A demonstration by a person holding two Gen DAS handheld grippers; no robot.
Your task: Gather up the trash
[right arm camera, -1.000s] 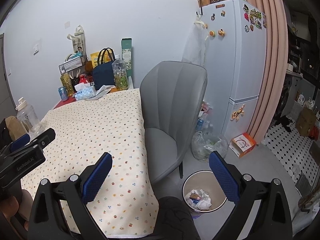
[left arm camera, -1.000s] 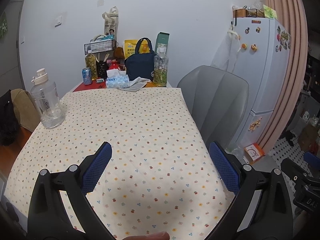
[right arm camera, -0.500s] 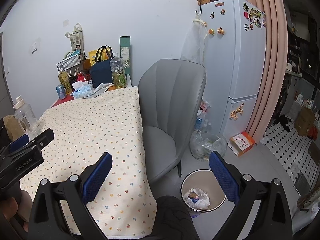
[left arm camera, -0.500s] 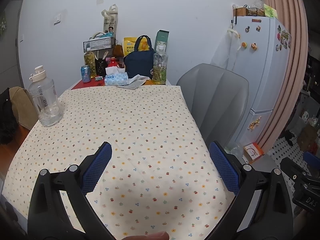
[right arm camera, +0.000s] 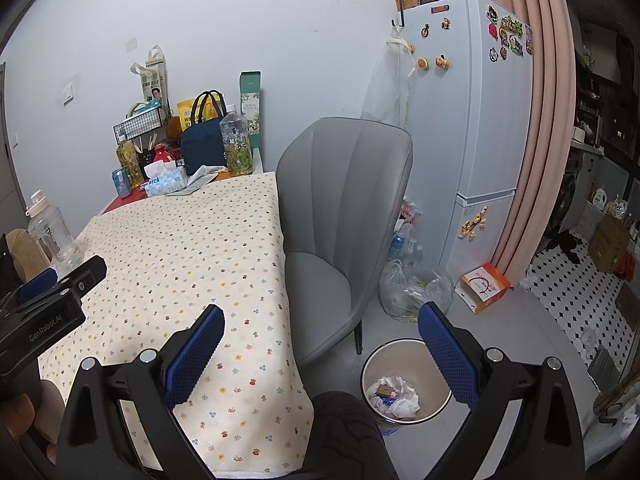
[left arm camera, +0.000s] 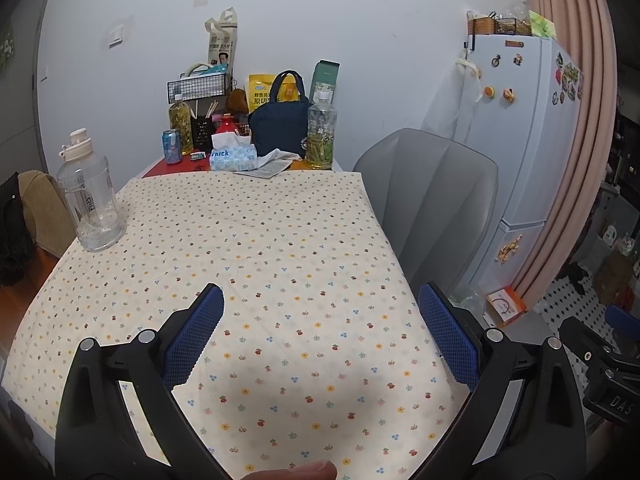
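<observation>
Two hand-held tools hover over a counter (left arm camera: 256, 240) draped in a flower-print cloth: the left tool (left arm camera: 320, 336) and the right tool (right arm camera: 320, 344) both hang with their blue-padded fingers spread wide, gripping nothing. One round waste bin (right arm camera: 372, 360) stands on the grey floor beside the single grey chair (right arm camera: 344, 200), crumpled trash (right arm camera: 394, 394) lying in its bottom. One clear plastic bag (right arm camera: 416, 290) of refuse slumps between the chair and the one white fridge (right arm camera: 472, 120). At the counter's far end stand two green tea bottles (left arm camera: 321, 136), one blue can (left arm camera: 172, 146), one tissue box (left arm camera: 233, 158) and one navy bag (left arm camera: 280, 124); one big clear water jug (left arm camera: 90, 196) sits at the left edge.
</observation>
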